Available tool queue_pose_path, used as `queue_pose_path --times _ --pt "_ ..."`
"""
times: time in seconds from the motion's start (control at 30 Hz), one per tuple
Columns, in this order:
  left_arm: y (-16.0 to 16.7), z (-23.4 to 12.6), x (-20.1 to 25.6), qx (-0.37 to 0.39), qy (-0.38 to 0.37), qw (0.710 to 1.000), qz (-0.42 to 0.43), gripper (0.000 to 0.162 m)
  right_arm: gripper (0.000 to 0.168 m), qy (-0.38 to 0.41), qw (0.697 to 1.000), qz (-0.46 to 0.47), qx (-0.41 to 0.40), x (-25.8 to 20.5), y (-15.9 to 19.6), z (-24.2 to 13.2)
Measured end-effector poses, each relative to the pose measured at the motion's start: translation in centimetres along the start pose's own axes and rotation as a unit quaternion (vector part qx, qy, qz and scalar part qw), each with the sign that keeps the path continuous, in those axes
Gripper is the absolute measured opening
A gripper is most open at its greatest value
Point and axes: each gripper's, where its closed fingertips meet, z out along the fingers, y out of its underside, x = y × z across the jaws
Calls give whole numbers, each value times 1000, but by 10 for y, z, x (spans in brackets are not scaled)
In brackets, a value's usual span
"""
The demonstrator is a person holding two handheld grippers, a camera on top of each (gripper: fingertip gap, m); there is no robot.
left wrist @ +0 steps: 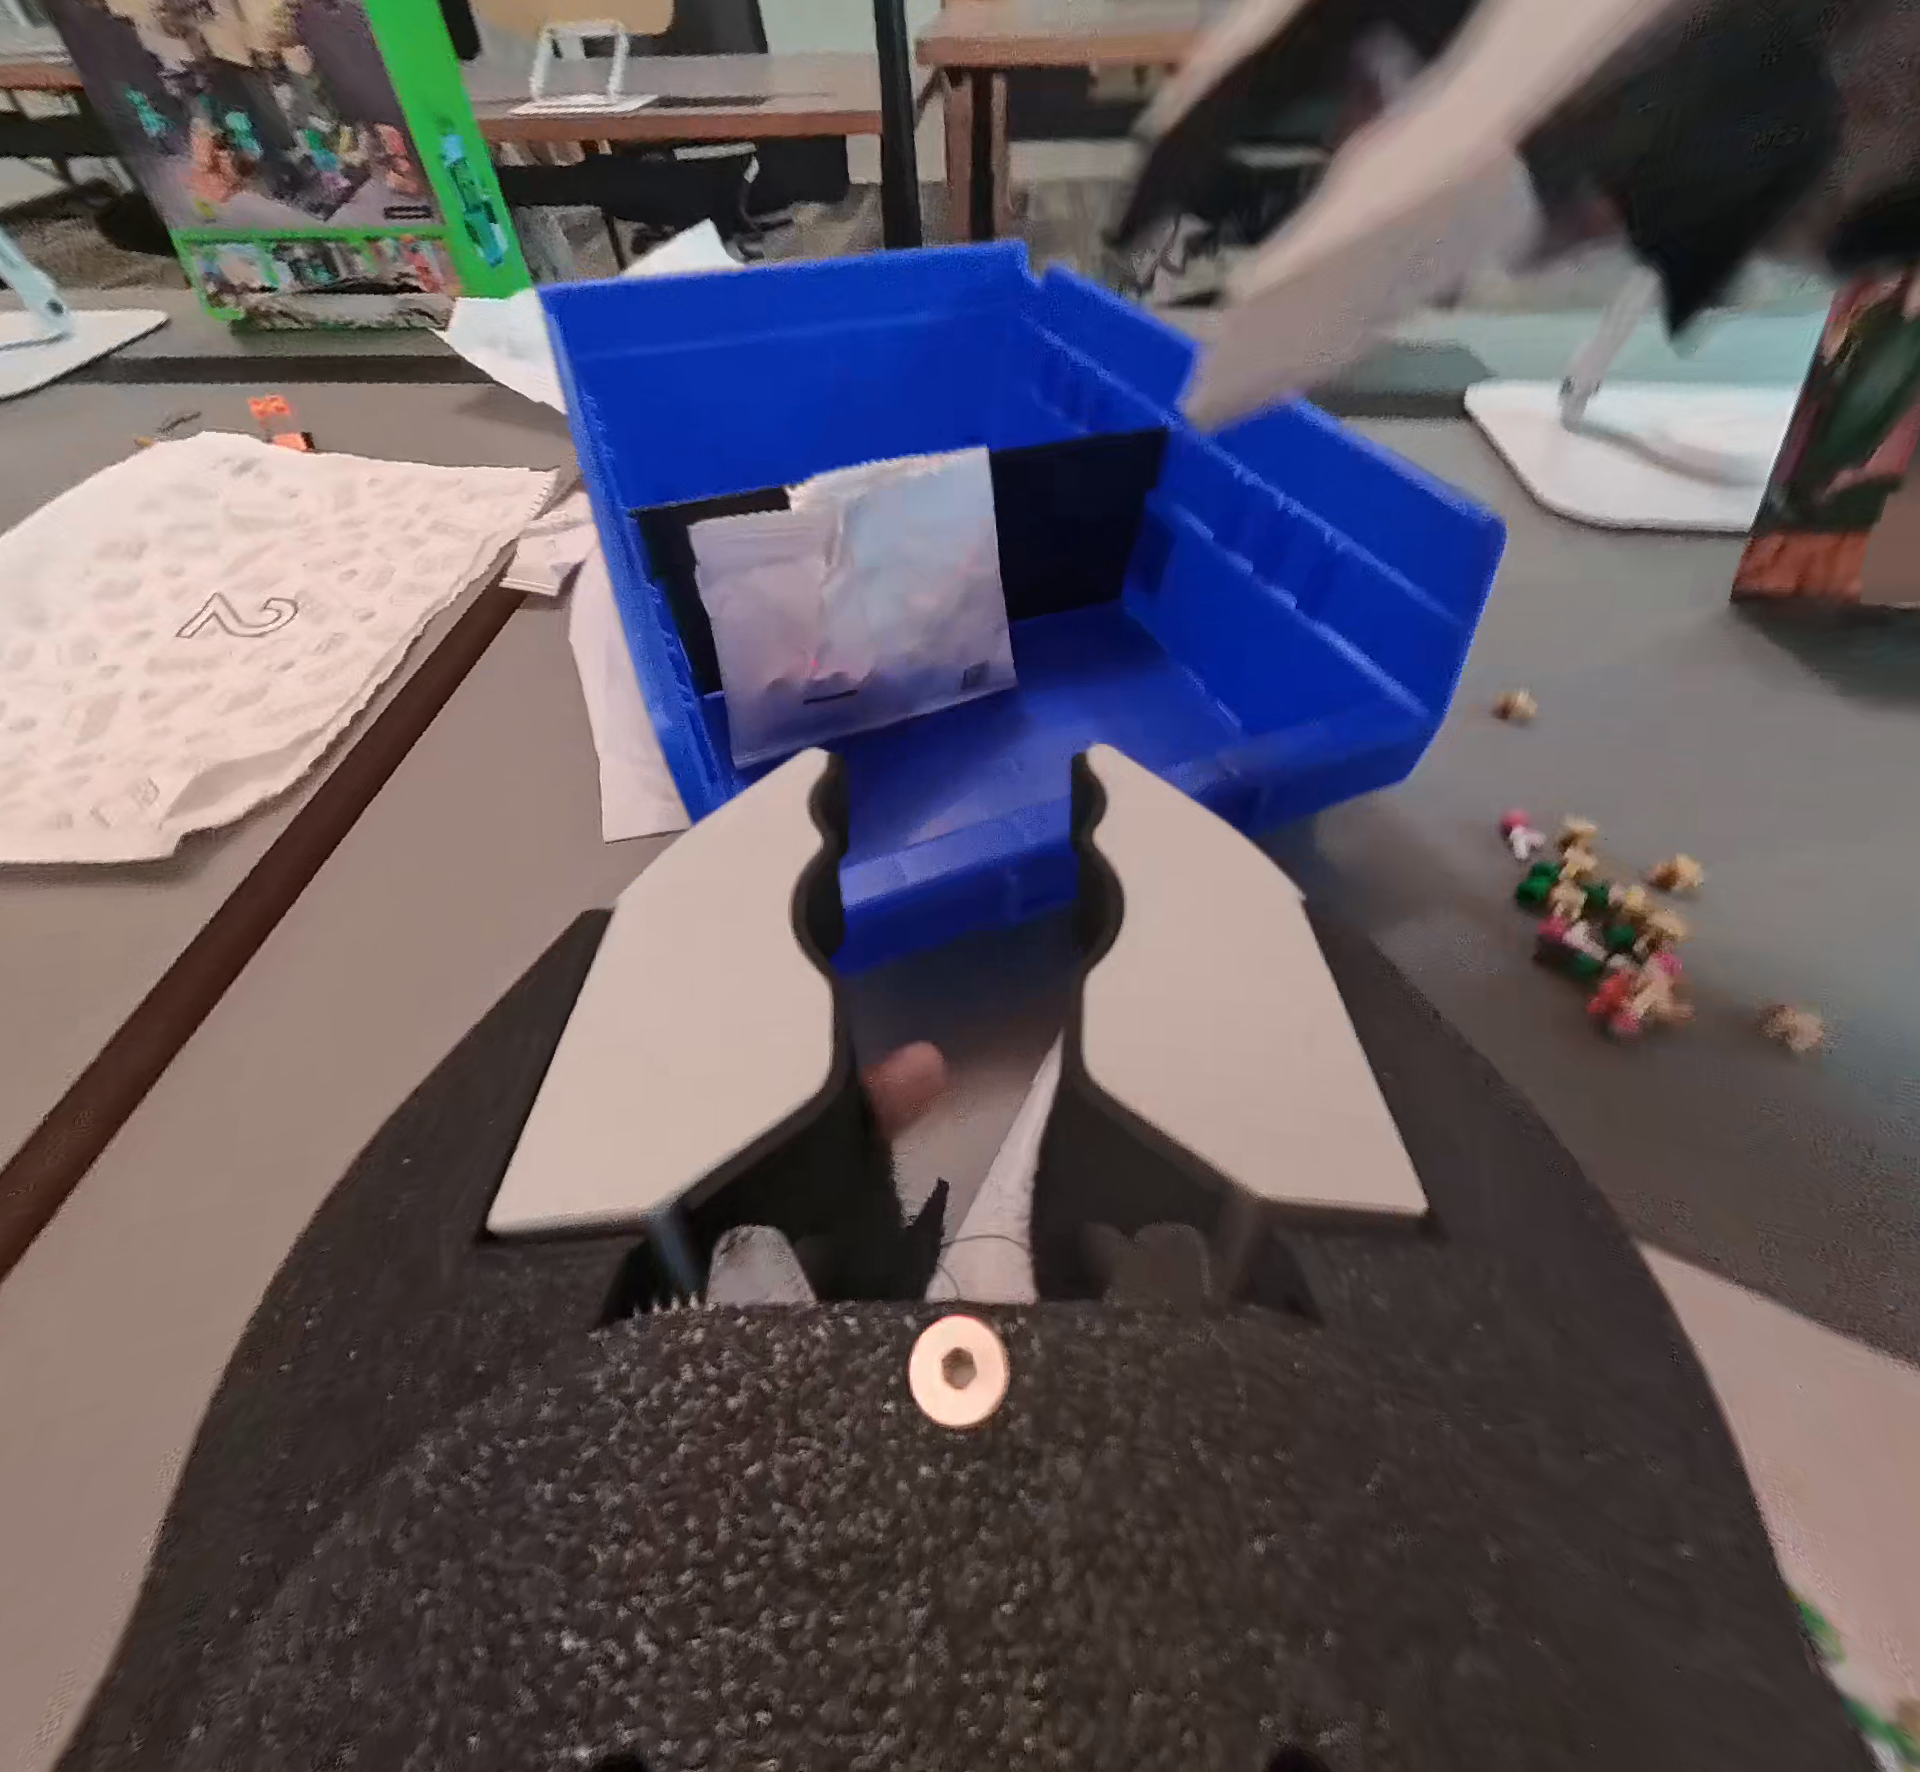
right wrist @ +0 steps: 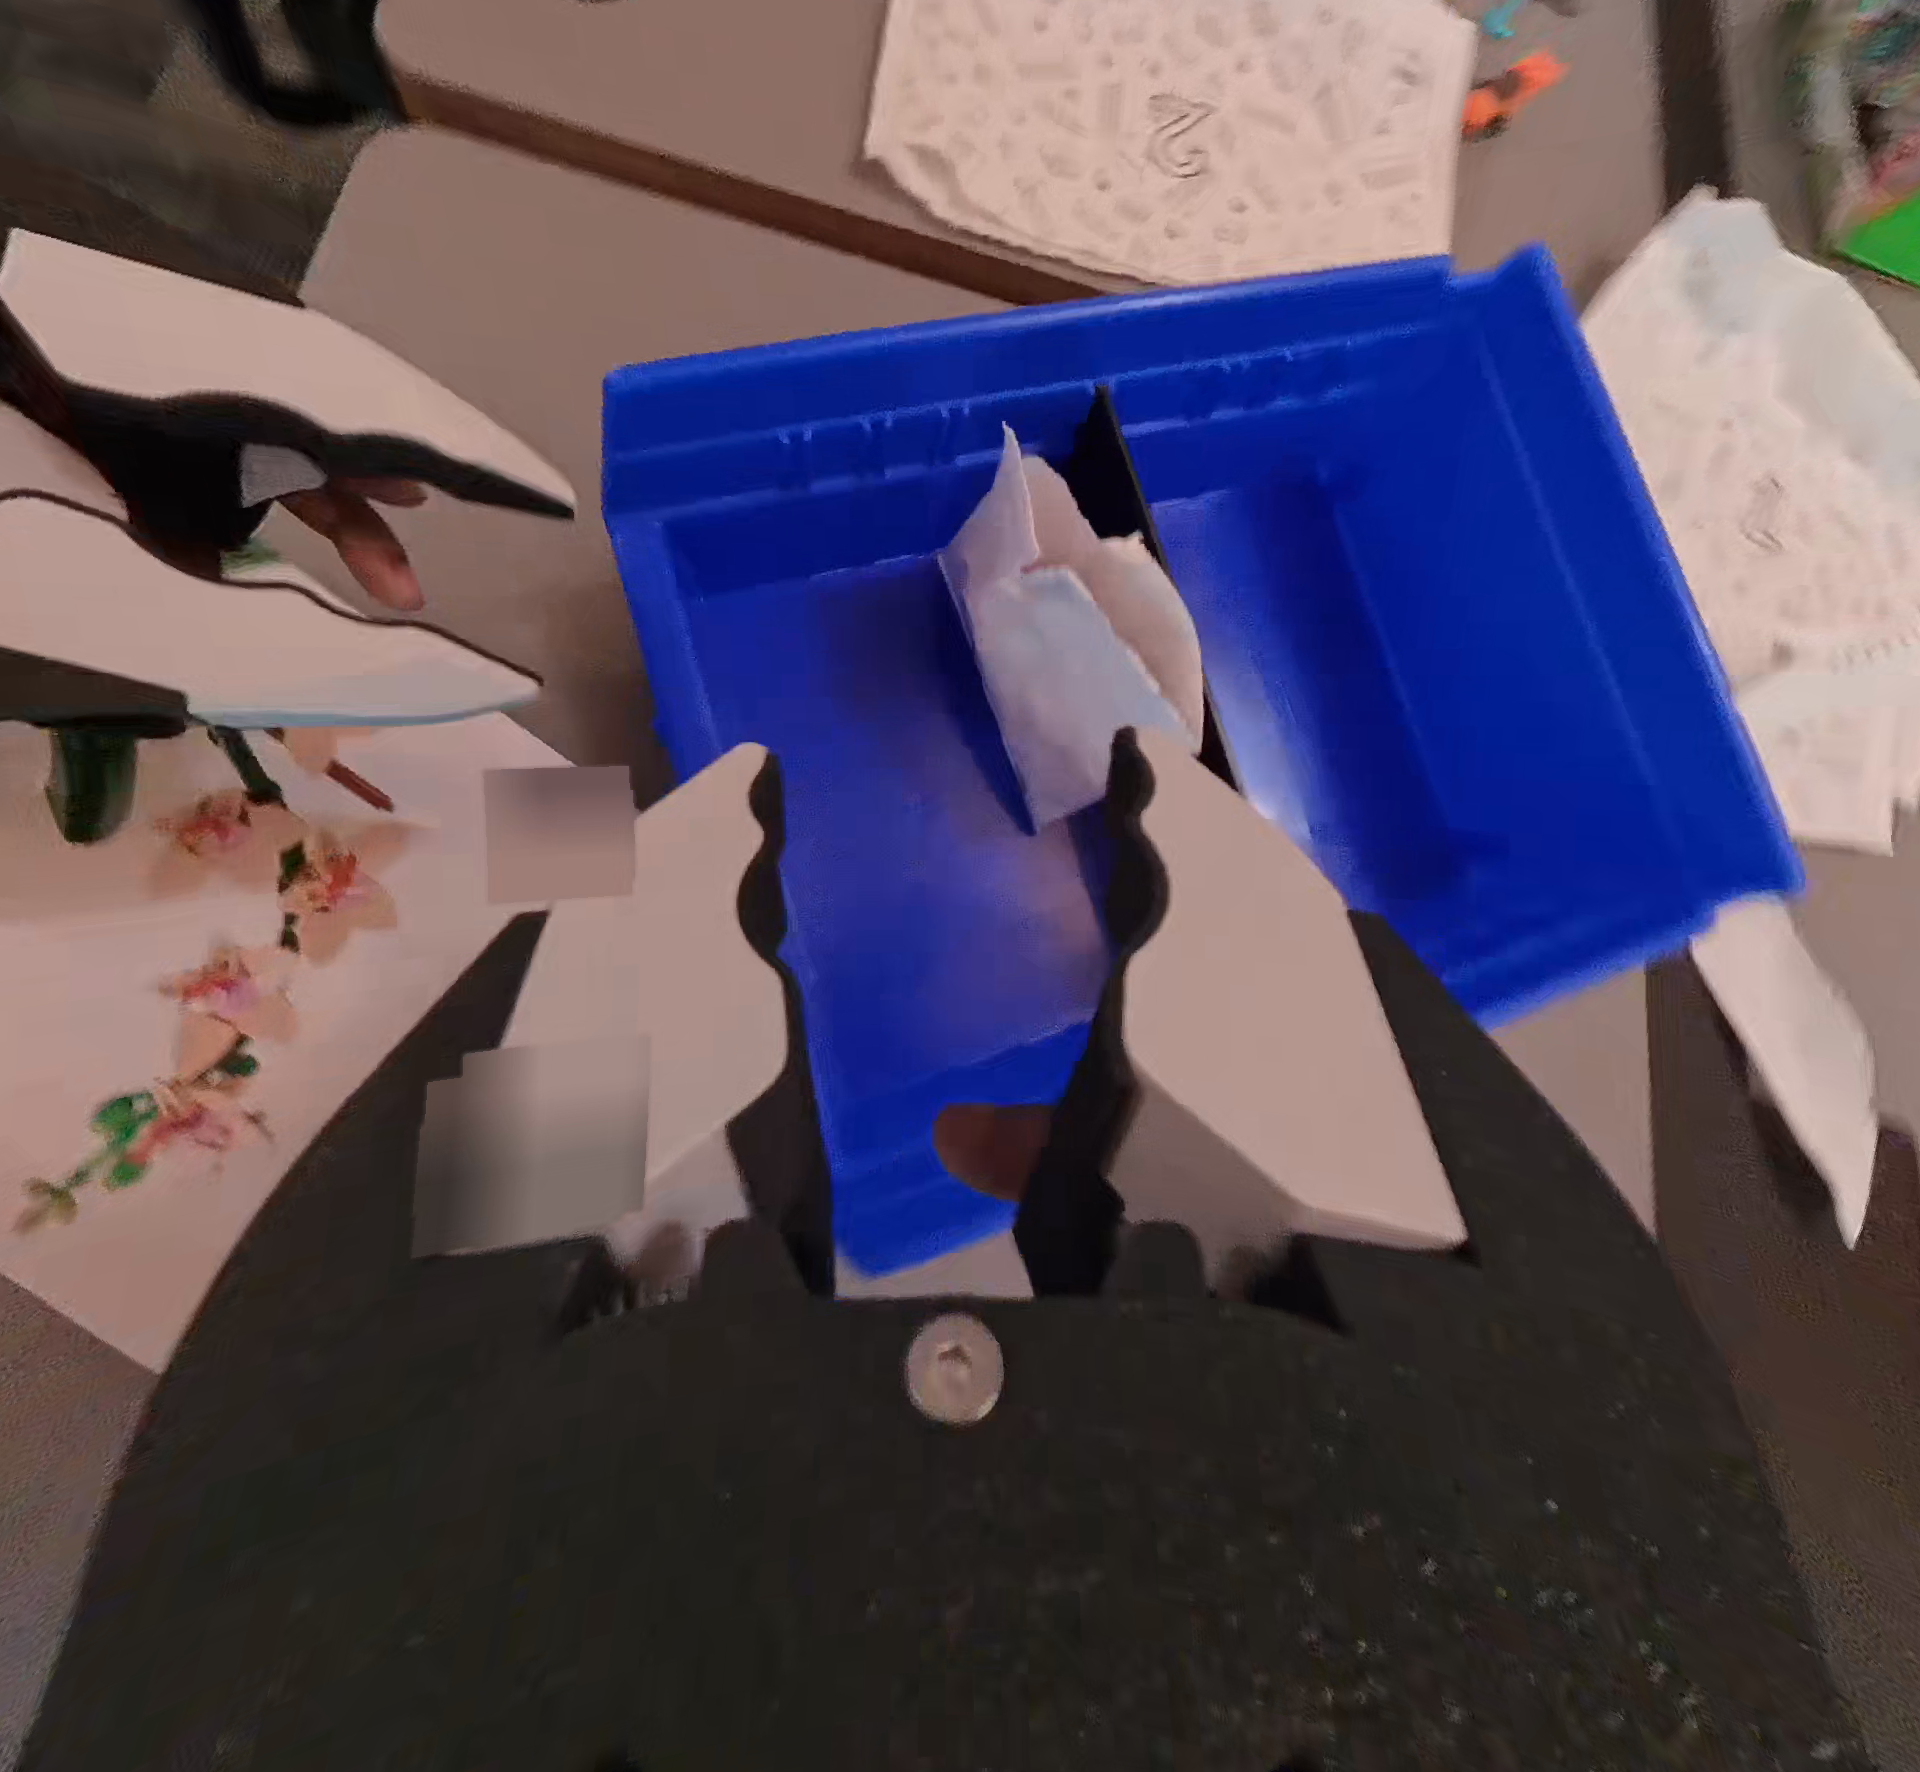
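A grey table (left wrist: 312,995) bears a blue plastic bin (left wrist: 1299,600) split by a black divider (left wrist: 1081,517); a white paper packet (left wrist: 862,600) leans upright against the divider in the bin's nearer compartment. The left gripper (left wrist: 956,777) hangs parted and empty before the bin; the right gripper (right wrist: 940,761), likewise parted, hovers above the packet. Small coloured toy pieces (left wrist: 1600,922) lie scattered beside the bin.

We see a blue plastic bin (left wrist: 1299,600) on the grey table, split by a black divider (left wrist: 1081,527). A small white paper bag (left wrist: 862,610) stands upright inside the bin, leaning against the divider. Both our grippers hang parted and empty: the left gripper (left wrist: 956,766) just before the bin's low front, the right gripper (right wrist: 940,756) above the bin, near the bag.
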Motion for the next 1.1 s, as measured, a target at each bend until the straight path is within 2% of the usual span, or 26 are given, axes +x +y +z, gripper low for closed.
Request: queue_pose_path --times 0.1,0.17,0.23,0.37,0.47,0.87,1.1 --pt "-14 -12 -6 31 -22 999 -38 61 82 55 994 77 50 -15 17 -22" --pt "-23 -20 -10 52 -54 997 -25 80 112 96 989 108 22 -22 39 -25" --pt "-23 -25 -14 29 -97 995 0 82 131 128 981 146 -5 -30 54 -21" --pt "-18 -20 -3 -37 -108 993 -10 93 134 180 961 210 -14 -38 66 -17" --pt "-10 -21 -3 -67 -138 988 -10 91 131 195 953 231 -9 -42 71 -19" --pt "-28 -56 17 -36 -154 987 -12 85 126 203 954 222 4 -70 72 -47" --pt "-36 -61 27 -27 -149 988 -6 83 125 214 953 214 8 -75 72 -56"
